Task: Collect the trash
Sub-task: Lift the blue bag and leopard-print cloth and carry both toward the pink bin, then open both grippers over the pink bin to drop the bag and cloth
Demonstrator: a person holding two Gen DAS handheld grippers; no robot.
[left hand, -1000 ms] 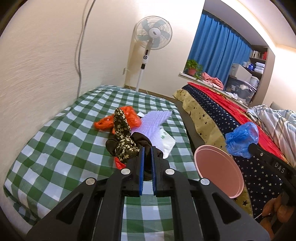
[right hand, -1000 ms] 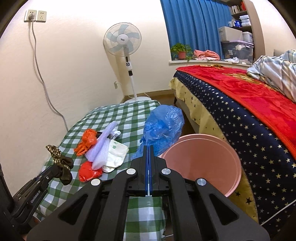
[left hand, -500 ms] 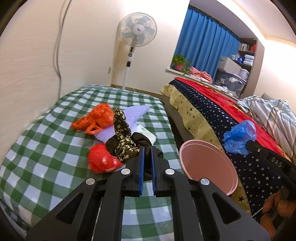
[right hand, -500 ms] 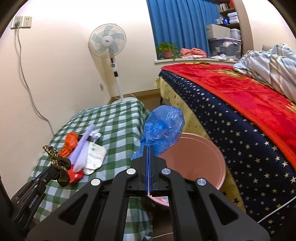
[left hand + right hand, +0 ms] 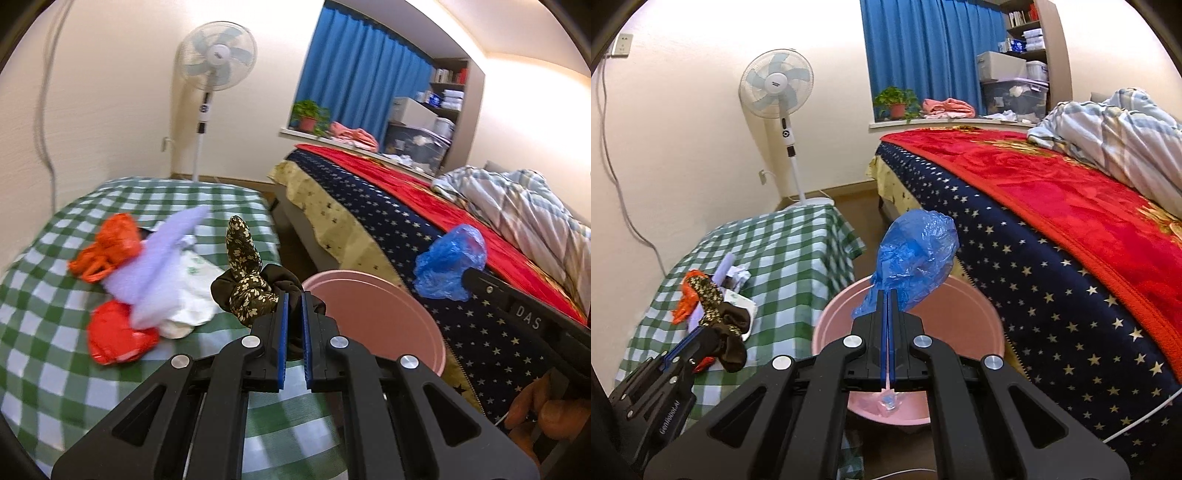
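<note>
Basin (image 5: 979, 317) between table (image 5: 798, 254) and bed (image 5: 1052, 258), probably floor-level.

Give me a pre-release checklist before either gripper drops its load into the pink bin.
1. Right gripper shut on blue plastic bag: ok.
2. Blue plastic bag over pink bin: ok.
3. Left gripper shut on floral dark cloth: ok.
4. Floral dark cloth over the bin: not ok, it hangs at the rim, table side.
5. Bin has room: ok.
6. Table cleared: not ok, red bags and white bag remain.

Warm indoor light, glare upper right, fisheye-bent edges, slight blur.
</note>
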